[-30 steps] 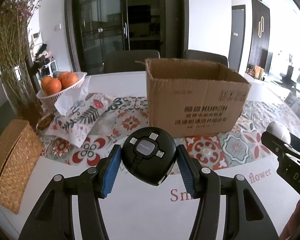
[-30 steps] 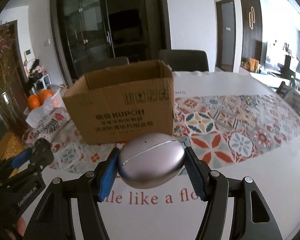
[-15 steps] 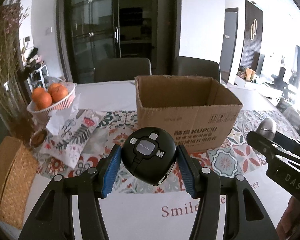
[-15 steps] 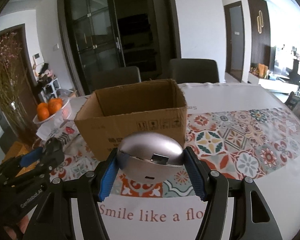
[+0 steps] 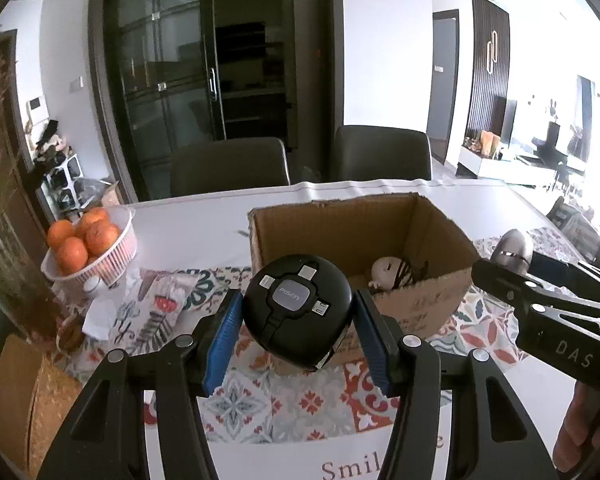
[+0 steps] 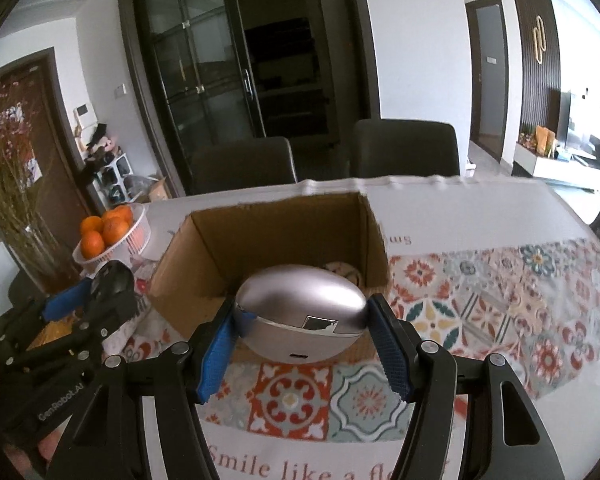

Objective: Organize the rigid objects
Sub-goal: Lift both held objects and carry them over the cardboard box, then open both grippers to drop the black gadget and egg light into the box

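Note:
My left gripper (image 5: pixel 298 336) is shut on a round black PISEN cable reel (image 5: pixel 298 310) and holds it in the air, just short of the near left wall of an open cardboard box (image 5: pixel 440 300). My right gripper (image 6: pixel 302 344) is shut on a silver egg-shaped case (image 6: pixel 300 312), held above the box's near edge (image 6: pixel 180 288). A small pale figure with dark cords (image 5: pixel 388 272) lies inside the box. Each gripper shows in the other's view: the right one (image 5: pixel 512 264) at the right, the left one (image 6: pixel 96 292) at the left.
A white basket of oranges (image 5: pixel 96 256) stands at the back left, with a patterned cloth (image 5: pixel 156 312) beside it. A woven box (image 5: pixel 24 400) sits at the near left. A vase of dried flowers (image 6: pixel 24 232) is at the left. Two dark chairs (image 5: pixel 228 168) stand behind the table.
Both grippers have risen and moved forward toward the box with their objects still held. The box's inside has come into view. The silver case has tilted in the right gripper.

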Motion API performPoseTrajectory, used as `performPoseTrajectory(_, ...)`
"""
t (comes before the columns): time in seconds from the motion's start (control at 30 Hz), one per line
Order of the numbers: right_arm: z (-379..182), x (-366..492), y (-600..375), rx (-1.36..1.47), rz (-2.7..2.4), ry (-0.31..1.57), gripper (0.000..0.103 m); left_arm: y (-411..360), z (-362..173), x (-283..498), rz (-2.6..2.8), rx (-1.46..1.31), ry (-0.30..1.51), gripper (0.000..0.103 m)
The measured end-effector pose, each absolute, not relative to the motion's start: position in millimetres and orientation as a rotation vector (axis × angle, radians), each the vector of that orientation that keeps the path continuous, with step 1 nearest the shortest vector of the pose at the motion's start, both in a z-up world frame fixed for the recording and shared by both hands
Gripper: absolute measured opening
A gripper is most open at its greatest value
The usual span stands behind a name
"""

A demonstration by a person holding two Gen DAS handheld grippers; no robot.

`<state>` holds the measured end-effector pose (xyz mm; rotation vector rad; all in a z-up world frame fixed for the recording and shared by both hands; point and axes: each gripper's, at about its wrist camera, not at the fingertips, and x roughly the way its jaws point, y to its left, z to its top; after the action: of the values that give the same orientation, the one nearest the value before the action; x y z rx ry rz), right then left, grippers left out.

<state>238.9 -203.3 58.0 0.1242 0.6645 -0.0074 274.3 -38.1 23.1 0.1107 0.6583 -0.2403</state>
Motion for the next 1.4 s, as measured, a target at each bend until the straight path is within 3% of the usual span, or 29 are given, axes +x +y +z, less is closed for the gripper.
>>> performPoseTrajectory(0.43, 81, 289, -208, 0.089, -0.002, 0.68, 0.064, -51, 33, 328, -0.231, 0.165, 0.728, 0.055)
performPoseTrajectory(1.03, 48, 359, -231, 0.196, 0.031, 0.915, 0.064, -63, 8, 391, -0.238, 0.082, 0.945, 0.055)
performPoseTrajectory(1.17, 44, 362, -236, 0.221, 0.011, 0.936, 0.066, -63, 8, 390, -0.207, 0.074, 0.952, 0.077)
performPoseTrajectory(1.4, 59, 340, -231, 0.155, -0.074, 0.883, 0.068, -56, 25, 368, -0.137, 0.101, 0.865, 0.085)
